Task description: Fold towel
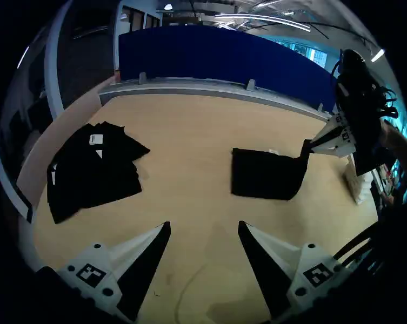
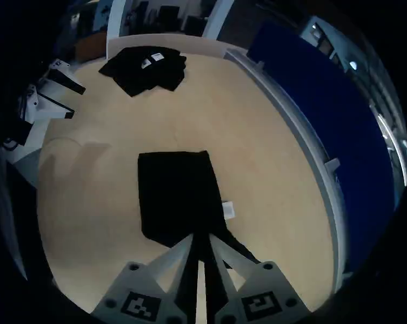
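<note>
We look across a pale, wood-coloured table (image 1: pixel 192 124). The left gripper (image 1: pixel 204 223) hangs above a bare part of it, its two fingers spread wide with nothing between them.

Beyond it, near the middle of the table, lies the black towel (image 1: pixel 265 174), folded into a rough rectangle. Its far right corner is raised off the surface, up to the tips of the right gripper (image 1: pixel 307 146), which comes in from the right. The hand and body behind that gripper are a dark shape we cannot make out.

On the left of the table sits a loose pile of black cloths (image 1: pixel 92 170) with small white tags. The black folds merge, so we cannot count the pieces. A blue partition (image 1: pixel 219 56) stands behind the table.

In the right gripper view, the right gripper's fingers stand narrow, almost together, with the near edge of the towel pinched between them. The exact grip is hard to see, since cloth and finger pads are both black. A small white tag (image 2: pixel 228 209) sticks out at the towel's right edge. Far off on the left, the open left gripper shows again, its rear lost in shadow.
</note>
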The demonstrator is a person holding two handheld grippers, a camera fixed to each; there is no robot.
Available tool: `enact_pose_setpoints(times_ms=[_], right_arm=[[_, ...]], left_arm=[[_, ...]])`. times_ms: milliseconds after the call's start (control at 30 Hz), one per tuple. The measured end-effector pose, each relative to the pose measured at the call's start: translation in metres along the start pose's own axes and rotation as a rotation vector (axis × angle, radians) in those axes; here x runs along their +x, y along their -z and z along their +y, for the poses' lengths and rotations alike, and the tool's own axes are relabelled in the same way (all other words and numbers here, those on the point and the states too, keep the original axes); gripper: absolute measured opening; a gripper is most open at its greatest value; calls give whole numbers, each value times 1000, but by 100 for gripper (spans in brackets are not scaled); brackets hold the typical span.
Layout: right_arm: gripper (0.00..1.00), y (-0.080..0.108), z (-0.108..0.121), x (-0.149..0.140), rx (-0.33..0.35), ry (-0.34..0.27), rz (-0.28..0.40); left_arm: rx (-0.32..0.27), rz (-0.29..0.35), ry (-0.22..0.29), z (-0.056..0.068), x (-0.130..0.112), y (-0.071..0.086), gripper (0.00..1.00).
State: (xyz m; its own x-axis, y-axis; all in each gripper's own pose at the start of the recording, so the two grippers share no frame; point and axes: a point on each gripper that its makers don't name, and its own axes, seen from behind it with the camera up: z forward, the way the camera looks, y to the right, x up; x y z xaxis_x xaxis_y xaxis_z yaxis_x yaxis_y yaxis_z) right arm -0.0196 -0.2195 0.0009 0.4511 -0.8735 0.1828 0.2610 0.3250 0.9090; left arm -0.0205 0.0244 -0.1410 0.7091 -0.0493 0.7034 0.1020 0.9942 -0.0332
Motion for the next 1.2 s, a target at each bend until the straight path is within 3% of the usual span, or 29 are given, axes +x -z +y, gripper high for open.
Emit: enact_pose_setpoints(times_ms=[367,667,967,1200], right_arm=[[5,3,12,2,-16,2,-8],[5,2,16,11,-13,51,-16],[5,-13,12,41,27,169,-35],[5,-41,-9,72,88,263,-46]], left_arm=[[-8,4,-3,-4,3,0,92],[-12,4,2,-5,-1,-2,92],[-11,7,35,-8,-8,-2,92],[-1,10,69,-12,-16,0,92]])
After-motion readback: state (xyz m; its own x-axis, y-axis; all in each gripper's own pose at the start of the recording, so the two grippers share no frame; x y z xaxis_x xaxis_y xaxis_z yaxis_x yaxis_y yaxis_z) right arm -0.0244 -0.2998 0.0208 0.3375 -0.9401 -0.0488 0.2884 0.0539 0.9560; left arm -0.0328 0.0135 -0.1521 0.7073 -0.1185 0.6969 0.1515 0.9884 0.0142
